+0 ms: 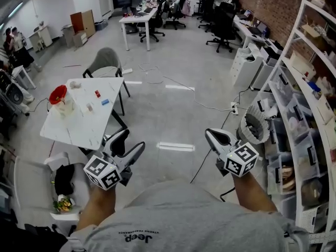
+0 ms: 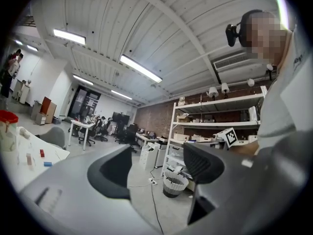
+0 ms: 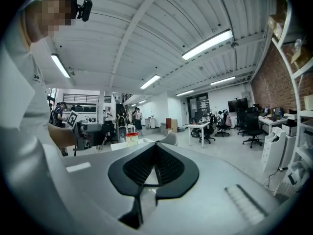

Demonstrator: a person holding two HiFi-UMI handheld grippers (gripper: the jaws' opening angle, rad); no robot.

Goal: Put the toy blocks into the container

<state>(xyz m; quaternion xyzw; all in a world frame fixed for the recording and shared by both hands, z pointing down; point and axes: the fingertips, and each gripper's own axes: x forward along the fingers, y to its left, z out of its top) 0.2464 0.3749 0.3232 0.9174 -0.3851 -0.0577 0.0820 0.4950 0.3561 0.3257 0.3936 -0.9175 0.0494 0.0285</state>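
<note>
- white table (image 1: 79,127), standing on the grey floor (image 1: 173,114)
- container (image 1: 62,104) with a red top, over by the table's left edge
- small red block (image 1: 97,93) and blue block (image 1: 105,102) nearer the right edge, not touching
- pale bit (image 1: 89,107) between them, can't tell what

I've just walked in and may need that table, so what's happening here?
A person stands back from the table, holding a gripper in each hand out in front. The left gripper is open with nothing between its jaws. The right gripper is shut and empty. A few small blocks lie on the table beside the container with the red top. Neither gripper is near them, so no block is being handled yet.
</note>
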